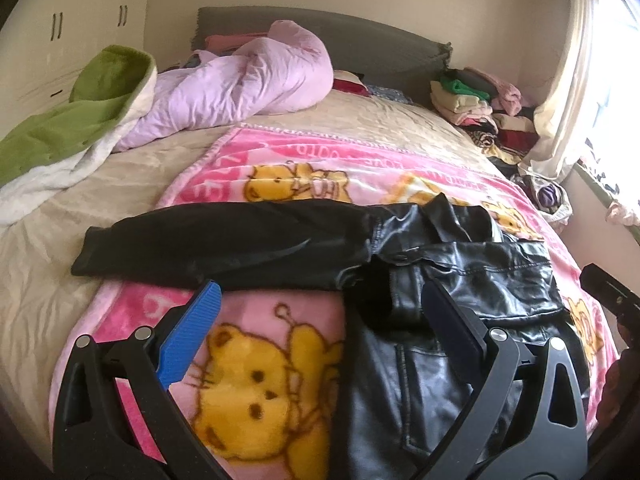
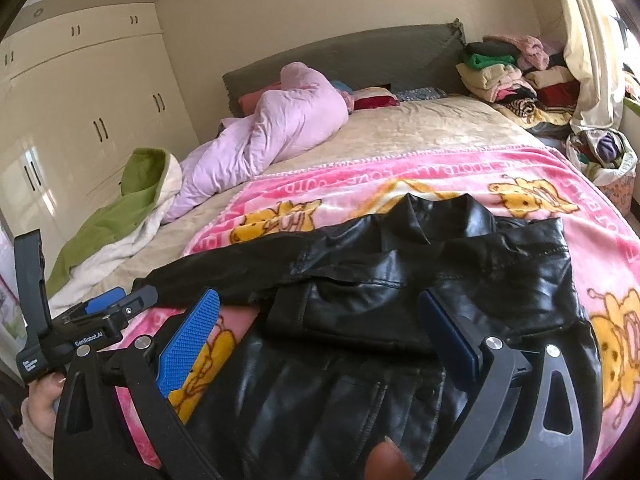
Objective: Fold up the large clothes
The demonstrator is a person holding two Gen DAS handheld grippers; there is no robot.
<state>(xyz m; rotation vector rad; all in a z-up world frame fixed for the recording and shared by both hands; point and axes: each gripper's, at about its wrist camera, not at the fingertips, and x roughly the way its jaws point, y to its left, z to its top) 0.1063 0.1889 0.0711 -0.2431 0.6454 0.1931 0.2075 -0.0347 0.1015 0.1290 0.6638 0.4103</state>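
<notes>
Basically, black leather jacket [image 2: 360, 320] flat on pink cartoon blanket [image 1: 256, 380] on bed [image 1: 380, 120], sleeve out left. Left gripper [image 1: 316, 328] and right gripper [image 2: 320, 332] above it, jaws wide, gripping nothing.

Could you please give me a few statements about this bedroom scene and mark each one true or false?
1. The black leather jacket lies on a pink cartoon blanket. True.
2. One jacket sleeve stretches out to the left across the bed. True.
3. The left gripper is clamped shut on the jacket. False: its jaws stand wide open and grip nothing.
4. The right gripper is open above the jacket. True.
5. The lilac duvet is spread flat over the jacket. False: it lies bunched up near the headboard, apart from the jacket.
6. The pile of folded clothes sits on the left of the bed. False: it is on the right, by the curtain.
</notes>
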